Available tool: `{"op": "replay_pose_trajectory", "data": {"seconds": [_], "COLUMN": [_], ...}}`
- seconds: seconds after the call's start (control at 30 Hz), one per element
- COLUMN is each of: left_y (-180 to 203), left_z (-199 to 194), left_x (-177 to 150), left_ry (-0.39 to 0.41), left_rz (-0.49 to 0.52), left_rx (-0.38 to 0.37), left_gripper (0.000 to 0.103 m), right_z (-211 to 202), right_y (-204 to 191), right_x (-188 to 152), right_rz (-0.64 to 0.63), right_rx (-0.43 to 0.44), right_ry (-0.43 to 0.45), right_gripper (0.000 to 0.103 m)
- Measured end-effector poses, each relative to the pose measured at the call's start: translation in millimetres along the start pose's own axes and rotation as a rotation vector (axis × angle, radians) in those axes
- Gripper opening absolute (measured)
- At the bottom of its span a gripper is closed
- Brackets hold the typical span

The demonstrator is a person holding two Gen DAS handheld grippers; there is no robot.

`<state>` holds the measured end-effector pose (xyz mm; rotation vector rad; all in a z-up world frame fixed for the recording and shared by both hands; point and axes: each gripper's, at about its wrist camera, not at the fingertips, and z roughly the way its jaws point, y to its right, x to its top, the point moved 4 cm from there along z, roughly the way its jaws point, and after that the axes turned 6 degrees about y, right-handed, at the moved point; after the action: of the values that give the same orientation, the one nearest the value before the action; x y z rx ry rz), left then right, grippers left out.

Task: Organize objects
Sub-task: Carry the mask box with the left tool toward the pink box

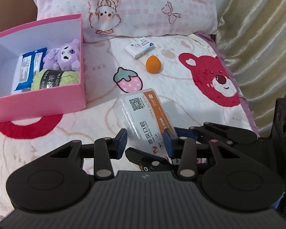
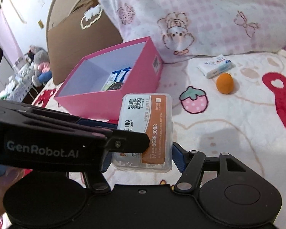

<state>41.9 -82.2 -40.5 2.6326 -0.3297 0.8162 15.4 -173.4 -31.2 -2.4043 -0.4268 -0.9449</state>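
Observation:
A clear plastic box with a white and orange clinic label [image 1: 143, 114] [image 2: 152, 126] hangs tilted above the blanket, held from two sides. My left gripper [image 1: 145, 141] is shut on its lower end, a blue pad on each side. In the right wrist view the left gripper [image 2: 135, 143] reaches in from the left, one black finger lying over the label. My right gripper [image 2: 142, 162] is shut on the same box across its width; its left pad is hidden behind the left gripper. The open pink box [image 1: 82, 61] [image 2: 152, 72] stands to the left on the bed.
The pink box holds a purple plush [image 1: 66, 55], blue wipe packs [image 1: 28, 64] and green yarn [image 1: 53, 79]. An orange egg-shaped sponge [image 1: 153, 64] and a tissue pack [image 1: 140, 46] lie near the pillow [image 1: 143, 9]. A cardboard box [image 2: 82, 38] stands behind; a curtain [image 1: 261, 38] hangs at the right.

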Motion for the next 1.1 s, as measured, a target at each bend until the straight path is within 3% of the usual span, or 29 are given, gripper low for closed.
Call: {"op": "replay_pose_trajectory", "data": {"seconds": [0.4,0.7,0.93,1.1], "left_y": [-33.1,-52.2,-68.9,-84.8], "left_z": [-66.6,-102.5,-110.8,-114.5], "left_x": [9.4,22.0,36.5,42.7], "left_ry": [0.056,0.126,0.138,0.164], "left_rz": [-0.102,-0.073,-0.063,-0.094], "left_rx": [-0.089,-0.009,0.044,0.042], "left_gripper": [0.039,0.040,0.040,0.040], "right_z": [-22.0,-18.8,-2.6,8.1], "right_y": [-49.1,-83.6,-100.7,-110.1], "right_x": [22.5,52.9,72.4,88.0], "right_rz": [-0.059,-0.087,-0.113,-0.128], "right_rx": [0.091,0.139,0.152,0.149], "right_ry": [0.005,0.033,-0.008,-0.044], "right_gripper": [0.070,0.070,0.070,0.070]}}
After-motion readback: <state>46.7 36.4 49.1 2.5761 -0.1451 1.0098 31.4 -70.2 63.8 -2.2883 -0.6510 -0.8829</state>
